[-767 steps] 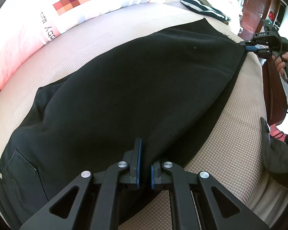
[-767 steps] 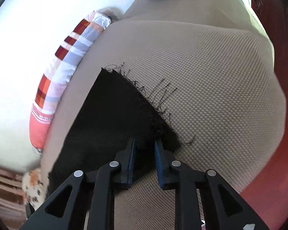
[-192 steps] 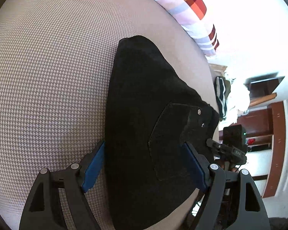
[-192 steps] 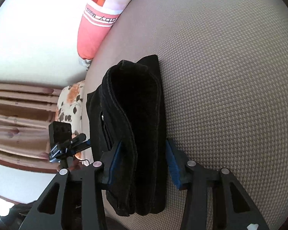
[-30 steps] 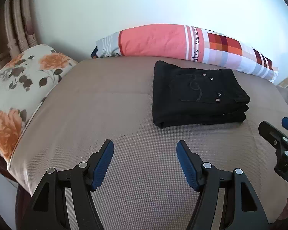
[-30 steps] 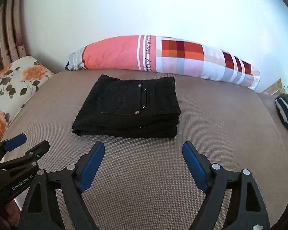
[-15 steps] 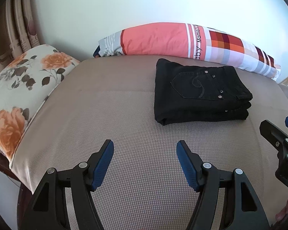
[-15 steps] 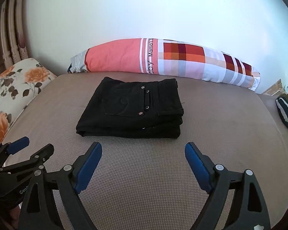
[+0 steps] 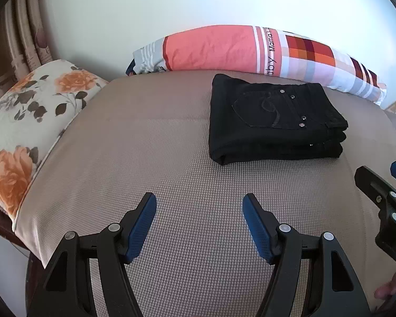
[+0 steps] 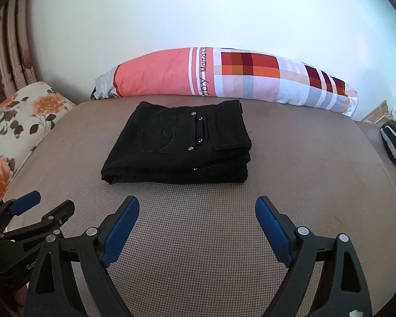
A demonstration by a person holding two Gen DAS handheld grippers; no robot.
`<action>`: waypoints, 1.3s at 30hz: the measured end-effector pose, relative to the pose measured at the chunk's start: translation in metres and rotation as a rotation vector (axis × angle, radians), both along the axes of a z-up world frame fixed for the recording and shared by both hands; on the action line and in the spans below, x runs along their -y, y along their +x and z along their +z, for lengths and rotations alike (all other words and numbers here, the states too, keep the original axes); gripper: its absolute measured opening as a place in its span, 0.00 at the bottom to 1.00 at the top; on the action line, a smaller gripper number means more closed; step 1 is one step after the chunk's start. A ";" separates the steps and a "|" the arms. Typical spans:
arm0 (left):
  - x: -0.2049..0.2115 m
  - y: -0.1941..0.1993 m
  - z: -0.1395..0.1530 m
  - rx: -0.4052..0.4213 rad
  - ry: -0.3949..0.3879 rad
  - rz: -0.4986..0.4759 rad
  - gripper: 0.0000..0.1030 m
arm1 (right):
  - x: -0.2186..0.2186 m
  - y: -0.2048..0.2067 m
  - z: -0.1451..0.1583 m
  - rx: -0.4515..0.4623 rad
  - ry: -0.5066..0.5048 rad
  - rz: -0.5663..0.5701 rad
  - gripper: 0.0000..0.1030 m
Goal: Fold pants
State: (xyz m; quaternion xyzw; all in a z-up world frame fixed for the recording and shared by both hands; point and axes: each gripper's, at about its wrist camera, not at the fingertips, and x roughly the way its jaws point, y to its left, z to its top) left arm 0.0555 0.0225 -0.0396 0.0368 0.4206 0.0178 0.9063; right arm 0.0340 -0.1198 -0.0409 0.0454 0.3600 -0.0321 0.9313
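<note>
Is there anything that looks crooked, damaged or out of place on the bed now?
Nothing stands out. The black pants lie in a compact folded stack on the beige bed, edges roughly aligned, in front of the long pillow.

Left black two-finger tool with blue pads [image 9: 199, 206] held angled downward, jaws apart, nothing between them. Right black two-finger tool with blue pads [image 10: 197, 208] likewise tilted down, jaws spread wider, also empty. Side by side at the near edge, each visible at the rim of the other's view. Fingertip [image 9: 386, 292] glimpsed low at far right, under the right tool.
</note>
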 end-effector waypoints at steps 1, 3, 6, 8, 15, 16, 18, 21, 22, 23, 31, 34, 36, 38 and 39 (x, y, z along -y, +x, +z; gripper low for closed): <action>0.000 0.000 -0.001 0.000 -0.002 -0.001 0.66 | 0.000 0.000 -0.001 -0.002 0.001 0.002 0.85; 0.001 0.000 -0.002 -0.003 0.001 -0.006 0.66 | -0.001 0.000 -0.004 -0.010 0.006 0.005 0.85; 0.003 0.000 -0.003 -0.005 0.004 -0.006 0.66 | -0.002 0.000 -0.006 -0.014 0.002 0.010 0.85; 0.003 -0.001 -0.003 -0.005 0.003 -0.003 0.66 | -0.003 -0.001 -0.007 -0.016 0.002 0.015 0.85; 0.004 0.000 -0.005 -0.009 0.004 -0.006 0.66 | -0.006 -0.003 -0.011 -0.019 0.000 0.023 0.85; 0.004 0.000 -0.005 -0.009 0.004 -0.007 0.66 | -0.006 -0.003 -0.011 -0.019 -0.004 0.020 0.85; 0.005 0.000 -0.006 -0.009 0.005 -0.009 0.66 | -0.006 -0.003 -0.011 -0.021 -0.007 0.022 0.85; 0.006 0.001 -0.008 -0.012 0.007 -0.012 0.66 | -0.006 -0.004 -0.012 -0.018 -0.001 0.020 0.85; 0.006 0.001 -0.008 -0.014 0.005 -0.013 0.66 | -0.006 -0.003 -0.012 -0.019 0.000 0.021 0.85; 0.006 0.001 -0.009 -0.015 0.005 -0.013 0.66 | -0.006 -0.003 -0.012 -0.019 0.001 0.020 0.85; 0.009 0.003 -0.012 -0.022 0.009 -0.026 0.66 | -0.006 -0.002 -0.017 -0.038 -0.010 0.016 0.85; 0.009 0.003 -0.012 -0.024 0.010 -0.029 0.66 | -0.007 -0.002 -0.018 -0.037 -0.016 0.015 0.85; 0.009 0.003 -0.012 -0.024 0.011 -0.028 0.66 | -0.007 -0.001 -0.019 -0.039 -0.014 0.016 0.85; 0.009 0.003 -0.013 -0.026 0.010 -0.030 0.66 | -0.006 -0.001 -0.019 -0.041 -0.015 0.015 0.85; 0.009 0.003 -0.013 -0.025 0.010 -0.031 0.66 | -0.006 -0.001 -0.020 -0.045 -0.015 0.016 0.85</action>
